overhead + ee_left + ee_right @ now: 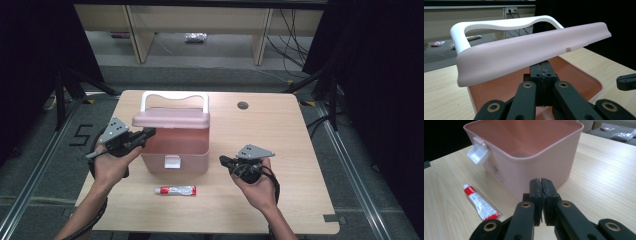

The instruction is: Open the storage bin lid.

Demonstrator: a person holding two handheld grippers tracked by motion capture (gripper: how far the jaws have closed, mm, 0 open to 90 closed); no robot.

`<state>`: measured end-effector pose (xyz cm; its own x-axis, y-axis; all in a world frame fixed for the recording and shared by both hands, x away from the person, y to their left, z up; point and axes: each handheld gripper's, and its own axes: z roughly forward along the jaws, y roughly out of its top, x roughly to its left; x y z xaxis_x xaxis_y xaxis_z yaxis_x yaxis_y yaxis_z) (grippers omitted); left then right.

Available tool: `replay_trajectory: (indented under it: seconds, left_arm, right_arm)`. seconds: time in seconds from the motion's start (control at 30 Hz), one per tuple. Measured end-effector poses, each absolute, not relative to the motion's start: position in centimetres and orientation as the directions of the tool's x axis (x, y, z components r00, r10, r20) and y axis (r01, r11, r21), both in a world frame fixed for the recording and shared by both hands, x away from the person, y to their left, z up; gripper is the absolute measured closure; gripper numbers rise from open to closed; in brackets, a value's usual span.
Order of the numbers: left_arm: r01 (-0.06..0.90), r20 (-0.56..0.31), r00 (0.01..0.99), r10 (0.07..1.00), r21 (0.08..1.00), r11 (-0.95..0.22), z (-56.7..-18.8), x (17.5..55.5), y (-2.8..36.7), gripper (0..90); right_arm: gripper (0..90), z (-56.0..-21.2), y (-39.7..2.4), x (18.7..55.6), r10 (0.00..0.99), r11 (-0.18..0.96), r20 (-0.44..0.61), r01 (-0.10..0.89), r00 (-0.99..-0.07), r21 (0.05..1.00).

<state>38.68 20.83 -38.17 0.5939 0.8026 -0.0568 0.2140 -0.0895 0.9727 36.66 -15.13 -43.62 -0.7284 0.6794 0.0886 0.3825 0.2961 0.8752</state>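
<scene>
At table centre, pink box [175, 150] seen with lid [170, 119] raised and tilted, white handle [174, 98] upright behind it. Left gripper [145, 134] held at box's left side; jaws pressed together, nothing gripped, tips tucked under lid's left edge, just above box rim; contact with lid not resolvable. Right gripper [223, 160] held right of box, pointed at its side wall, near but apart; jaws nearly closed, thin gap at tips, nothing between. Toothpaste tube [175, 190] lying flat on table [280, 135] before box, untouched.

Nearly shut tool [541, 185] faces the open pink box [544, 162], toothpaste tube [481, 202] lying beside it
</scene>
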Motion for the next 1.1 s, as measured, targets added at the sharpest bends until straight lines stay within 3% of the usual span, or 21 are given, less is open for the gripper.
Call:
replay_trajectory:
  seconds: [0.57,0.7,0.77,1.1]
  left_arm:
    - [0.202,-0.055,0.575,0.816,0.976,-0.077,-37.2,39.3,20.7,89.9]
    - [0.194,-0.048,0.572,0.819,0.978,-0.078,-36.9,39.6,20.8,89.9]
    - [0.193,-0.047,0.569,0.821,0.978,-0.078,-36.8,39.7,20.8,89.9]
    - [0.189,-0.05,0.557,0.829,0.98,-0.068,-36.3,40.1,20.7,89.9]
  right_arm:
    - [85.6,-44.7,-16.2,36.4,0.697,0.29,0.075,0.376,-0.713,0.88]
    - [84.7,-44.8,-16.4,36.0,0.722,0.267,0.112,0.425,-0.682,0.865]
    - [84.5,-45.0,-16.5,36.4,0.708,0.281,0.08,0.383,-0.702,0.88]
    - [82.9,-45.2,-16.9,36.2,0.727,0.272,0.076,0.387,-0.683,0.881]
